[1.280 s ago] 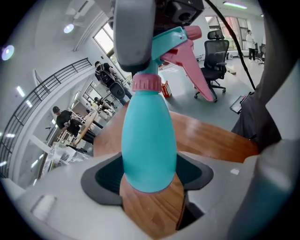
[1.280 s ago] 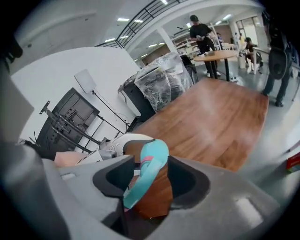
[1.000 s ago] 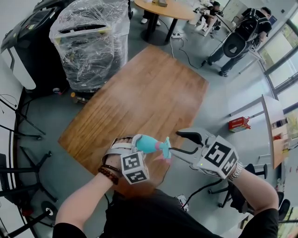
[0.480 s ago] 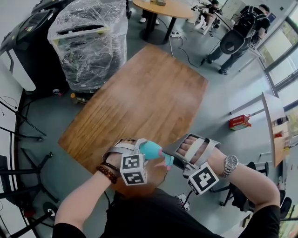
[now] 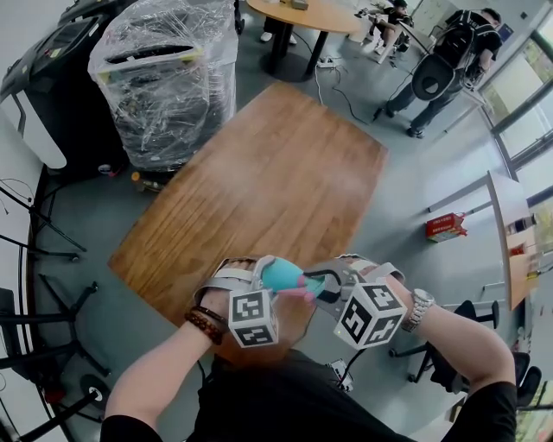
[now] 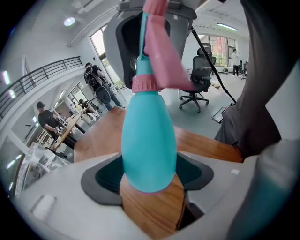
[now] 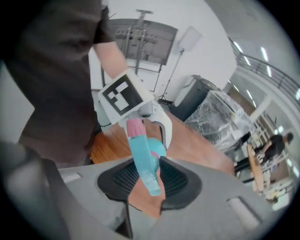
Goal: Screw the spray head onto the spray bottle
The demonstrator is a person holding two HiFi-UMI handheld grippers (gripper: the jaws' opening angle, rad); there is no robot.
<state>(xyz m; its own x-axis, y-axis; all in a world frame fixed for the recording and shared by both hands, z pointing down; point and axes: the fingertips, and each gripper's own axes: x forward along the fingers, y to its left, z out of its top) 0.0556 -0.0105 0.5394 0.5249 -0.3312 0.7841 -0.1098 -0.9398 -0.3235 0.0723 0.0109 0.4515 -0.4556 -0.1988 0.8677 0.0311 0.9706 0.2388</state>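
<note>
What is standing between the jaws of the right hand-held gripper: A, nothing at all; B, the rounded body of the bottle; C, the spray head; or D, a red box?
C: in the right gripper view the teal spray head stands between the pads of the right hand-held gripper, whose jaws have just been closing on it.

I'm looking into an open-plan office. A long wooden table (image 5: 259, 190) stands on a grey floor, with a round meeting table (image 5: 307, 15) beyond it and a swivel chair (image 6: 199, 82) off to one side. People (image 5: 449, 60) stand about. There are tall windows (image 6: 100, 42), a railed gallery (image 6: 42, 77) overhead, and a plastic-wrapped machine (image 5: 164, 78) nearby.
</note>
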